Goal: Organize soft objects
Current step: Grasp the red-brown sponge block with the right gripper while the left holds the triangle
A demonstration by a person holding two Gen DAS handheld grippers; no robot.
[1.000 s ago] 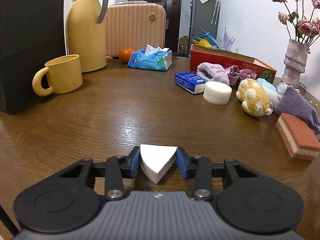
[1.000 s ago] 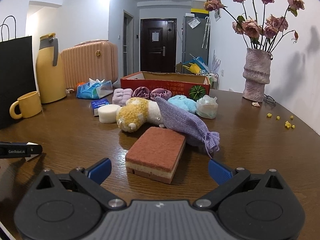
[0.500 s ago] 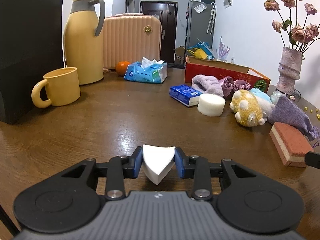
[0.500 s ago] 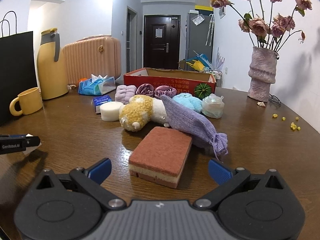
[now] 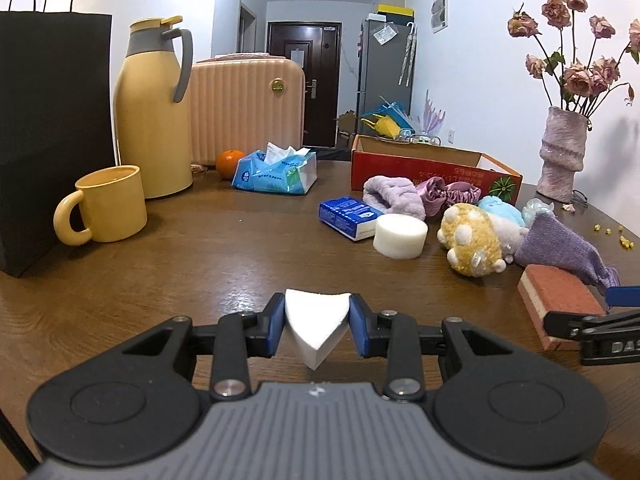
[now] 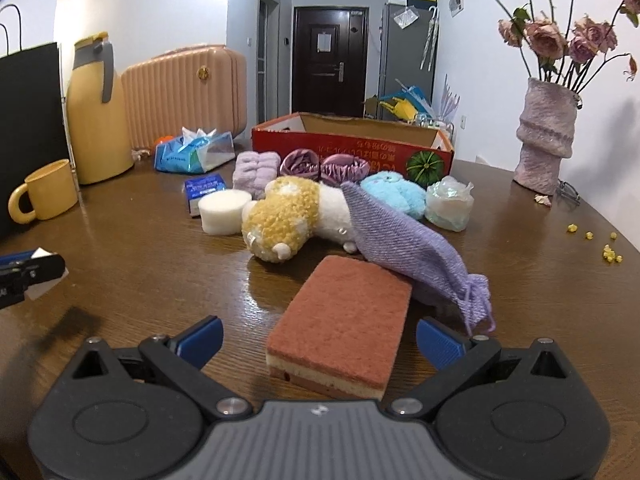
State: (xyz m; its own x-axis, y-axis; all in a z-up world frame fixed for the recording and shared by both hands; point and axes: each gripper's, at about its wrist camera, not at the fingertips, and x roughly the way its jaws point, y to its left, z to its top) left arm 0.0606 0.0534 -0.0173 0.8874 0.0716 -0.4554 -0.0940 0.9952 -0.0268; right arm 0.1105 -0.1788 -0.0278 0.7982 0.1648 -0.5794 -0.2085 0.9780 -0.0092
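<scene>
Fingers of the left gripper (image 5: 317,326) are closed onto a white wedge sponge (image 5: 316,326), blue pads pressing its two flat sides; the sponge is smooth, matte foam, rounded at the back and tapering to a point toward the camera, held clear above the wooden table (image 5: 200,248). Right gripper (image 6: 319,338) stands wide apart, holding nothing, its blue pads flanking the near end of a brick-red scouring sponge (image 6: 344,322) without touching it. That sponge is a rectangular block, coarse red top over cream and pink layers, lying flat on the table.

Just behind it, a purple knit pouch (image 6: 404,240) overlaps its far corner, drawstring trailing to the right. The pouch drapes over a yellow-and-white plush toy (image 6: 292,216), fuzzy, lying on its side. Left of the plush: a round white foam puck (image 6: 224,213), and behind that a small blue tissue packet (image 6: 204,188). Further back sit a lilac fleece roll (image 6: 256,172), two satin scrunchies (image 6: 324,166), a pale blue plush (image 6: 394,194) and a crinkled clear bag (image 6: 448,208), all in front of an open red cardboard box (image 6: 352,142).

Far left: yellow mug (image 5: 104,210), yellow thermos (image 5: 154,108), black paper bag (image 5: 48,128).
</scene>
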